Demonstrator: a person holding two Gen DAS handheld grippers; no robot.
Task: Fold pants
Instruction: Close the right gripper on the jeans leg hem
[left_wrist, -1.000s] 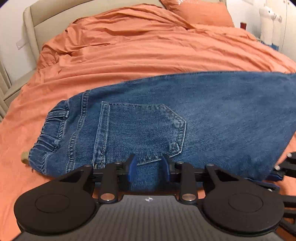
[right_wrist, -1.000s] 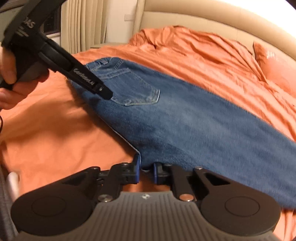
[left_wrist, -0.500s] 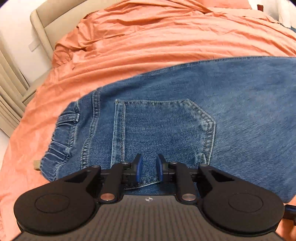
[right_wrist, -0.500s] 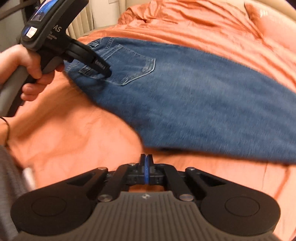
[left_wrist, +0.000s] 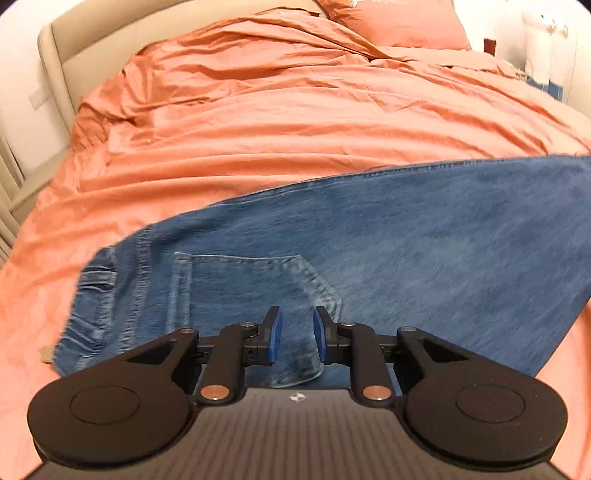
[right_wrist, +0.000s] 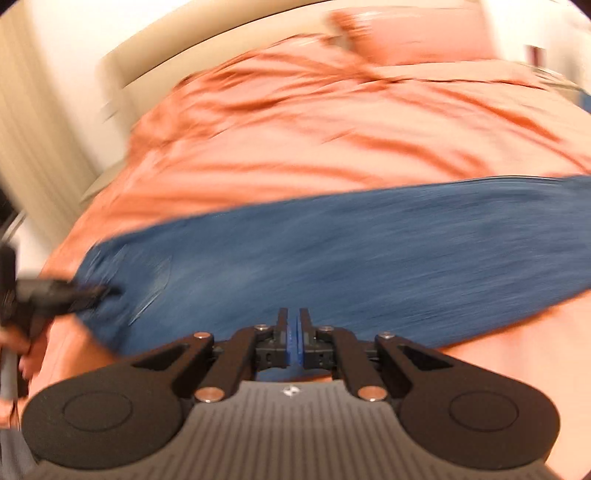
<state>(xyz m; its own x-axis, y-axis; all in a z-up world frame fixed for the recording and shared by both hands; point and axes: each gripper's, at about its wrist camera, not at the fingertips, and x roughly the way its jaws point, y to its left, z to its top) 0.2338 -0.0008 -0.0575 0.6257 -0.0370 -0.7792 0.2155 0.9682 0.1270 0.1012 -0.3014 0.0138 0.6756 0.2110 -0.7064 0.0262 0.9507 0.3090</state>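
Blue jeans (left_wrist: 388, 251) lie flat across the orange bed cover, waistband (left_wrist: 88, 299) at the left, back pocket (left_wrist: 251, 291) facing up, legs running off to the right. My left gripper (left_wrist: 297, 338) is open, its blue pads just over the pocket's lower edge, holding nothing. In the blurred right wrist view the jeans (right_wrist: 351, 258) stretch across the middle. My right gripper (right_wrist: 294, 339) is shut and empty at the jeans' near edge. The left gripper (right_wrist: 55, 295) shows there at the far left, by the waist end.
The orange duvet (left_wrist: 295, 122) covers the bed, with a matching pillow (left_wrist: 399, 26) at the back. A beige headboard (left_wrist: 110, 40) curves behind. A curtain (right_wrist: 33, 147) hangs at the left. White objects (left_wrist: 546, 40) stand at the far right.
My right gripper closed from slightly open and swung right along the jeans' near edge, blurring its view. My left gripper moved over the back pocket and its jaws widened again after narrowing.
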